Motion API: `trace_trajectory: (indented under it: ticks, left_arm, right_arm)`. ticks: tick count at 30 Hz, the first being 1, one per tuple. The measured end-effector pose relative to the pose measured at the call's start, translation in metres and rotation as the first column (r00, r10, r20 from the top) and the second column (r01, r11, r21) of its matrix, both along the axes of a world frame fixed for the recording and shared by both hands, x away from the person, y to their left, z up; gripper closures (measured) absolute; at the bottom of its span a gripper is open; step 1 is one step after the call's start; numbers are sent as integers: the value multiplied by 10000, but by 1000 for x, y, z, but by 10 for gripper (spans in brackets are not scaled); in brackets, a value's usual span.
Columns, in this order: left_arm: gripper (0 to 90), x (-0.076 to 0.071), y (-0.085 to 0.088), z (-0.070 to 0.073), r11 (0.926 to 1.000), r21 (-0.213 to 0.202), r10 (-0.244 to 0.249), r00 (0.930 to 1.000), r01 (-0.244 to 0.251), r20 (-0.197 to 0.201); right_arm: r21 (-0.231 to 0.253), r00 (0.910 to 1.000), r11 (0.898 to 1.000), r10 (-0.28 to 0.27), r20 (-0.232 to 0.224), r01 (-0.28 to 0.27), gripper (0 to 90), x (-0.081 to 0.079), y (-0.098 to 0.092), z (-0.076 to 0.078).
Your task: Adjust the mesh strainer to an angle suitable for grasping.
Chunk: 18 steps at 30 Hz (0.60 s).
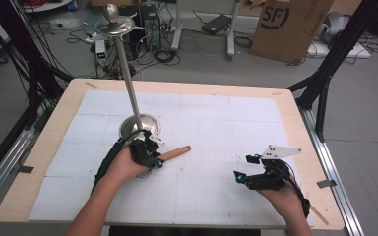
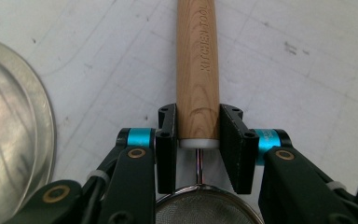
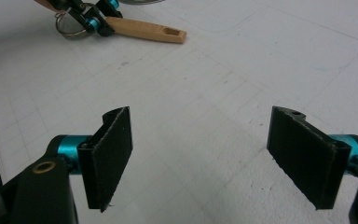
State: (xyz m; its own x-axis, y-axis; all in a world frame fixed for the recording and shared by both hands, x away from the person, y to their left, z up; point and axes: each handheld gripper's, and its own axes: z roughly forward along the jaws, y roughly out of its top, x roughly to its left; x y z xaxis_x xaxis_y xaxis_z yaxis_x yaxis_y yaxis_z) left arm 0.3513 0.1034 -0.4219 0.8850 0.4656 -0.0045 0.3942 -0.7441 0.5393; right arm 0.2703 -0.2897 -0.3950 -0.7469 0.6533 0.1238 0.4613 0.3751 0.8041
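Observation:
A strainer with a light wooden handle (image 1: 176, 152) lies on the white mat, its handle pointing right. My left gripper (image 1: 150, 156) is shut on the handle's near end, just in front of the stand's round metal base (image 1: 139, 125). In the left gripper view both pads press the handle (image 2: 198, 65) where it meets the wire neck, and the mesh bowl (image 2: 205, 210) sits below the jaws. My right gripper (image 1: 243, 167) rests low at the right of the mat, open, with nothing between its pads (image 3: 112, 149). It looks toward the handle (image 3: 147, 30) and the left gripper (image 3: 91, 21).
A tall metal pole (image 1: 130, 83) with a hook bar and knob on top rises from the round base (image 2: 9, 121). The white gridded mat (image 1: 216, 128) covers the wooden table. A cardboard box (image 1: 288, 27), cables and black frame legs stand beyond the far edge.

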Motion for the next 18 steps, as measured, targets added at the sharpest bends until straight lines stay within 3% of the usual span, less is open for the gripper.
trace_trajectory:
  ticks: [5,12,18]
  left_arm:
    - [692,-6,14,-1,9997,-230,120,9999,-123,-112]
    - [698,-17,26,0,9999,-72,143,9997,-145,-220]
    - [696,-23,35,0,9996,-192,201,9995,-206,-254]
  right_arm:
    - [-72,10000,10000,46,5,-46,217,0,1,0]
    - [-70,10000,10000,54,16,-54,217,0,2,0]
    - [-92,10000,9999,58,2,-58,217,0,2,-1]
